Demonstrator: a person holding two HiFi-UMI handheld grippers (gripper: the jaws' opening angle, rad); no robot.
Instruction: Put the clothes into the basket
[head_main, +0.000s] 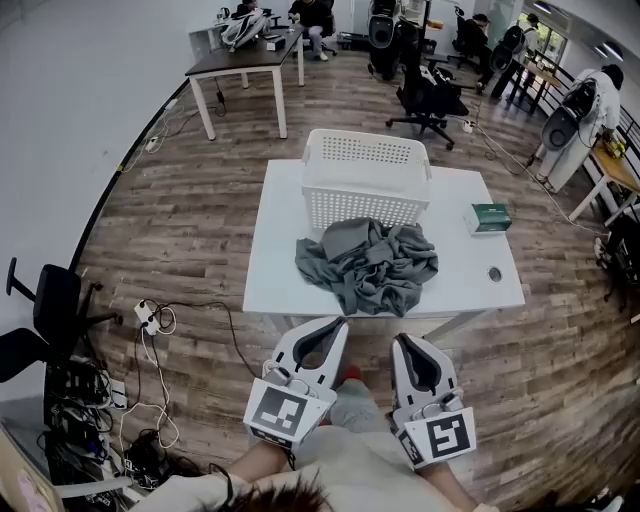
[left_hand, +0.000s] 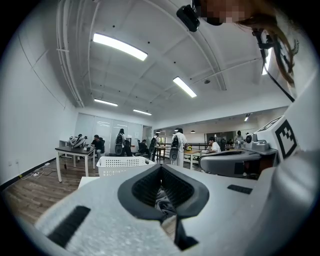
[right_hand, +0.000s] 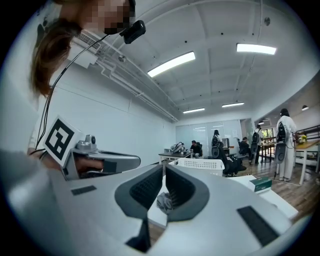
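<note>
Both claws are closed with nothing between them. The left claw (head_main: 337, 323) and right claw (head_main: 401, 341) hang side by side, just short of the counter's (head_main: 280, 262) front edge.

The grey clothes (head_main: 368, 264) lie in 1 crumpled heap toward the front edge. The back of the heap touches the front wall of the white basket (head_main: 366, 180), which stands at the back edge.

Judgement: the fabric is soft, limp and light, not fragile, and will sag and trail when lifted. Best hold is a raised fold at the heap's crown, 1 claw on each side. I cannot tell how many garments there are.
</note>
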